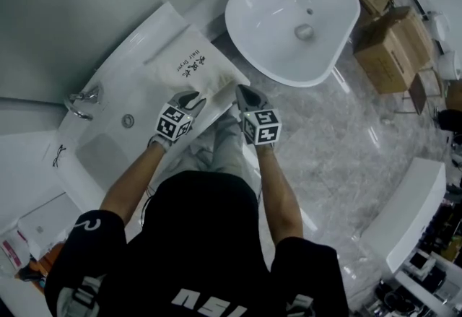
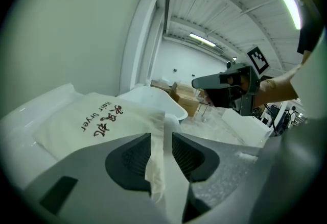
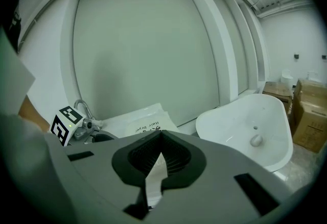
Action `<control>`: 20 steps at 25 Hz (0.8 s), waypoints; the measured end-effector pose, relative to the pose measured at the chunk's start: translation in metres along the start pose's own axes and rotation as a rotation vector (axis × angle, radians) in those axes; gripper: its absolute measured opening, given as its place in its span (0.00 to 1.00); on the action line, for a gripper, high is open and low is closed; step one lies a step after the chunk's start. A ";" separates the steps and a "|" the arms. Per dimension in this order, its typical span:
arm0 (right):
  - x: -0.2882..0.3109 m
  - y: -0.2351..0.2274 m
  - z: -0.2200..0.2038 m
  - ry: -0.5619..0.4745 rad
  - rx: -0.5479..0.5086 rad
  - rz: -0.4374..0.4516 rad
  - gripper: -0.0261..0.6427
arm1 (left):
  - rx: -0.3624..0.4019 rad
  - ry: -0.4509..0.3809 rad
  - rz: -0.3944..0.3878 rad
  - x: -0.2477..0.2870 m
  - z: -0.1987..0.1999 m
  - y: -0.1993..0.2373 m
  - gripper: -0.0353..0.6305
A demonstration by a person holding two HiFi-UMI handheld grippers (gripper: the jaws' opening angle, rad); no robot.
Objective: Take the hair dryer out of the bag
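A cream cloth bag point(image 1: 188, 66) printed "Hair Dryer" lies flat on the white ledge point(image 1: 119, 66) of a bathtub. No hair dryer shows; the bag hides its contents. My left gripper point(image 1: 190, 100) is at the bag's near edge. In the left gripper view its jaws point(image 2: 162, 139) stand apart with a fold of the bag's cloth point(image 2: 156, 167) hanging between them against the left pad. My right gripper point(image 1: 247, 96) sits beside it, to the right. It is shut point(image 3: 159, 139) on a strip of the bag's edge point(image 3: 153, 174). The printed face of the bag point(image 3: 145, 125) lies just beyond it.
A white oval tub point(image 1: 296, 19) stands on the marble floor at the right. A chrome faucet point(image 1: 81, 100) and a drain point(image 1: 128, 120) sit on the tub at the left. Cardboard boxes point(image 1: 393, 41) are stacked at the far right.
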State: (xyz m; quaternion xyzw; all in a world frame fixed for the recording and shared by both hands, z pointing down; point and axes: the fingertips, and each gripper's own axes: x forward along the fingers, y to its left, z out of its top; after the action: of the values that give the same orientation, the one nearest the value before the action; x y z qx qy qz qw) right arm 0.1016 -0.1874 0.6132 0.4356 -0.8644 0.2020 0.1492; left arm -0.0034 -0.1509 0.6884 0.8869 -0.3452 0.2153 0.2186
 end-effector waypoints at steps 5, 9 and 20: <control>0.001 -0.005 -0.018 0.031 0.013 -0.015 0.03 | 0.008 0.080 -0.021 0.019 -0.027 -0.002 0.29; 0.001 -0.005 -0.028 0.042 0.020 -0.026 0.03 | 0.014 0.142 -0.006 0.032 -0.048 0.004 0.29; -0.011 -0.016 -0.041 0.050 0.048 -0.065 0.03 | 0.025 0.224 0.041 0.048 -0.061 0.019 0.24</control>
State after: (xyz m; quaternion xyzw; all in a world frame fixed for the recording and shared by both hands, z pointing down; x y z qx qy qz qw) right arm 0.1244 -0.1689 0.6474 0.4618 -0.8407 0.2285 0.1668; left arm 0.0015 -0.1553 0.7683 0.8528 -0.3338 0.3218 0.2403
